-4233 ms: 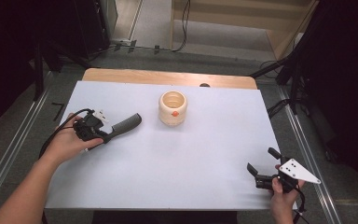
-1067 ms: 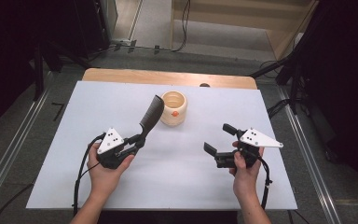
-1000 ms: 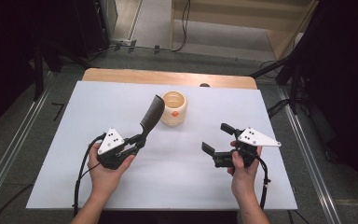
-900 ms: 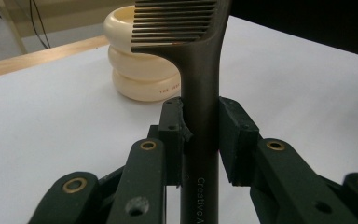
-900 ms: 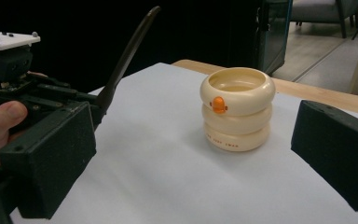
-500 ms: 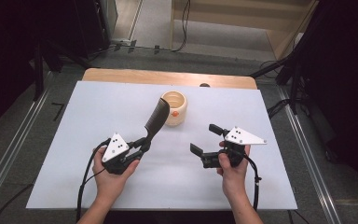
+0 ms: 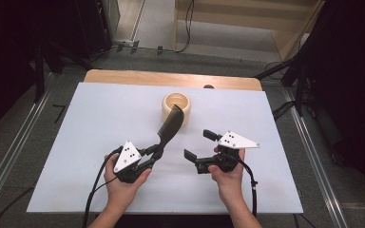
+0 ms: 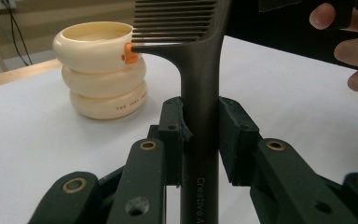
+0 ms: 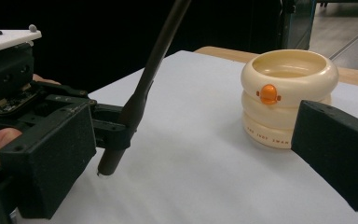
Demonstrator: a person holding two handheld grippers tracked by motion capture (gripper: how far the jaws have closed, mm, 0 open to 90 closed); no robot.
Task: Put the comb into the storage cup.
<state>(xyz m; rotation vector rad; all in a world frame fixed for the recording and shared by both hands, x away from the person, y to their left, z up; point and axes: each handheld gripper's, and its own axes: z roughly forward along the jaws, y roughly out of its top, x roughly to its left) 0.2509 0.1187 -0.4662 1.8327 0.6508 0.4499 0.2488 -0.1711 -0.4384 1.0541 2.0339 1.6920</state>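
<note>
I read "Creative A…" printed along the comb handle [image 8: 200,140], cut off at the frame's bottom edge. The cream ringed cup [image 8: 103,70] carries small lettering on its lowest ring, too small for me to make out.

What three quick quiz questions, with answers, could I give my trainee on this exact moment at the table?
1. True or false: the left gripper is shut on the comb.
2. Which best describes the right gripper? A) shut on the cup B) open, holding nothing C) shut on the comb
3. Fill in: the small knob on the side of the cream cup is coloured ____.

Key
1. True: in the left gripper view both jaws press the comb's handle.
2. B: its jaws stand apart with nothing between them.
3. Orange.
</note>
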